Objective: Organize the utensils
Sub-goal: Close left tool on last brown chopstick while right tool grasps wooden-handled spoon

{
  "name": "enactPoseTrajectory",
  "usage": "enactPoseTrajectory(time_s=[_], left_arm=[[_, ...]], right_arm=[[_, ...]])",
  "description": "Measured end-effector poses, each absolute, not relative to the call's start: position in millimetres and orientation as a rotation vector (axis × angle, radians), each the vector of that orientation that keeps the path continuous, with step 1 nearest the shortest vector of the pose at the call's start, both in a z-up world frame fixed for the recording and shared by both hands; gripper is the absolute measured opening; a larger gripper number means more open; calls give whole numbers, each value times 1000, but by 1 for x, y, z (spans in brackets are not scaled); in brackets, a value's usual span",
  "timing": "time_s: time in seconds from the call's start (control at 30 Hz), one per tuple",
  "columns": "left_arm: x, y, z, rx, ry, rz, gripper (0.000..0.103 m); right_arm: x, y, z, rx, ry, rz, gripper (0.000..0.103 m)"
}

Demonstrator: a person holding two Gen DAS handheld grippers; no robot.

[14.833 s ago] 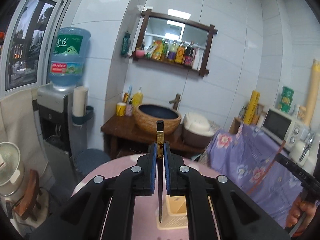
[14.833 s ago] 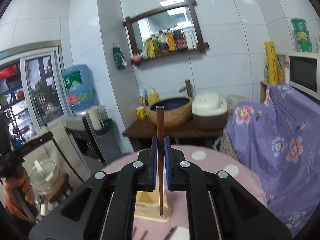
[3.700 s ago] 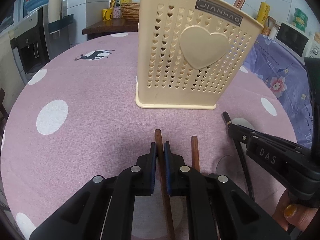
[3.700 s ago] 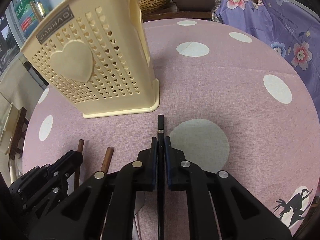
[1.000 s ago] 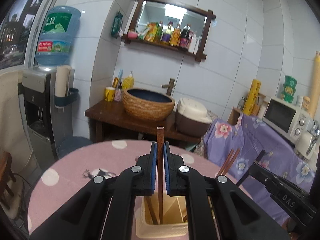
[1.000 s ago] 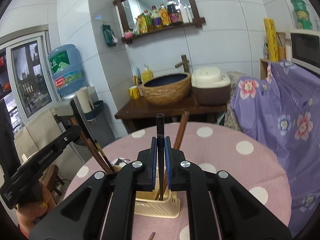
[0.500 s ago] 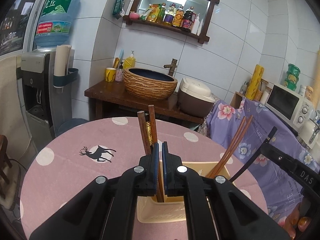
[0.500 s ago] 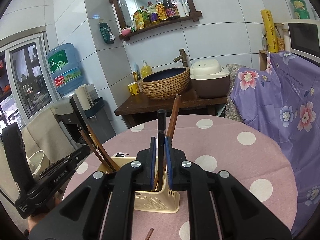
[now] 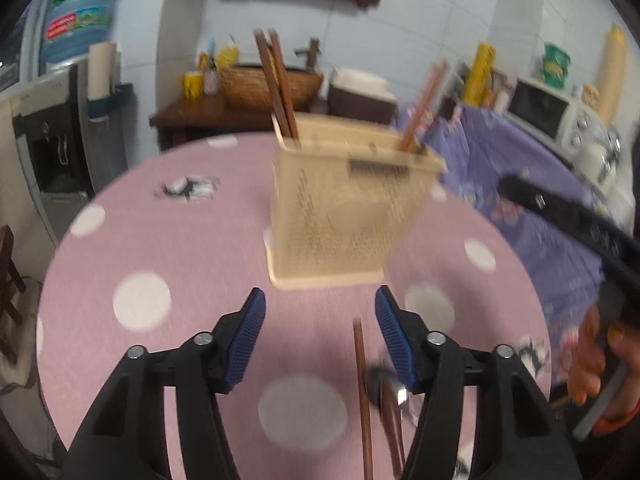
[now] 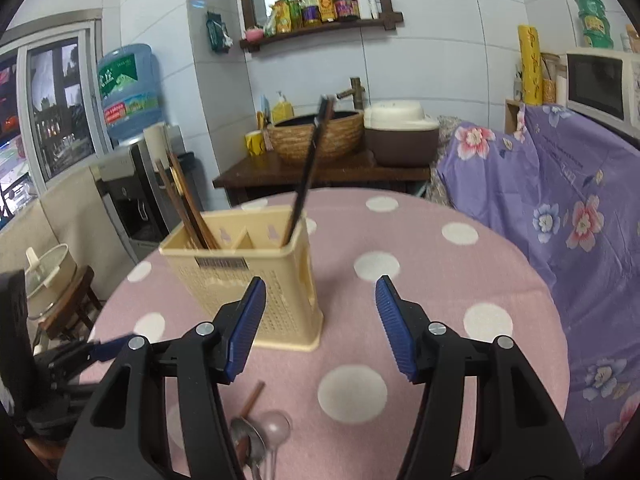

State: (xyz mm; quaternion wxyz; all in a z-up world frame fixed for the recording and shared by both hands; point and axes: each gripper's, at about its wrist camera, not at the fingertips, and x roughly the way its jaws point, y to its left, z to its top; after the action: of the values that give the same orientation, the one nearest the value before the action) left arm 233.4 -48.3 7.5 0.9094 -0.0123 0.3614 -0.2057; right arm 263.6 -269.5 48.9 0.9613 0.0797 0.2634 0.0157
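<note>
Cream perforated holder (image 10: 276,296) upright, chopsticks (image 10: 188,204) leaning inside; both grippers' jaws just opened, empty.

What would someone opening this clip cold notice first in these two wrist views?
Most likely the cream utensil holder standing on the pink polka-dot tablecloth, with brown chopsticks leaning in its left compartment and a black chopstick in its right. Next, both hand-held grippers: the left hand-held gripper and right hand-held gripper have just been opening, with nothing between their blue pads. A brown chopstick and spoons lie on the cloth nearby.
</note>
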Motion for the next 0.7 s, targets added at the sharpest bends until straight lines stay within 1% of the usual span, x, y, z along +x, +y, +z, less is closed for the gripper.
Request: enactPoseTrajectory(time_s=[0.03, 0.1, 0.2, 0.27, 0.4, 0.53, 0.63, 0.7], left_arm=[[228, -50, 0, -15, 769, -436, 47], [217, -55, -17, 0, 837, -466, 39], [207, -61, -34, 5, 894, -492, 33], [201, -66, -41, 21, 914, -507, 31], [195, -77, -58, 55, 961, -505, 24], [192, -79, -65, 74, 977, -489, 20], [190, -81, -66, 107, 960, -466, 14], [190, -82, -66, 130, 950, -452, 8]], right_arm=[[261, -272, 42, 173, 549, 25, 58], [257, -277, 30, 200, 579, 17, 58], [252, -281, 15, 228, 620, 8, 58], [248, -281, 8, 235, 635, 9, 58], [239, -280, -2, 245, 651, 18, 58], [231, -277, -4, 244, 658, 21, 58], [227, -274, -4, 248, 659, 22, 58], [225, -271, -4, 246, 662, 25, 58]])
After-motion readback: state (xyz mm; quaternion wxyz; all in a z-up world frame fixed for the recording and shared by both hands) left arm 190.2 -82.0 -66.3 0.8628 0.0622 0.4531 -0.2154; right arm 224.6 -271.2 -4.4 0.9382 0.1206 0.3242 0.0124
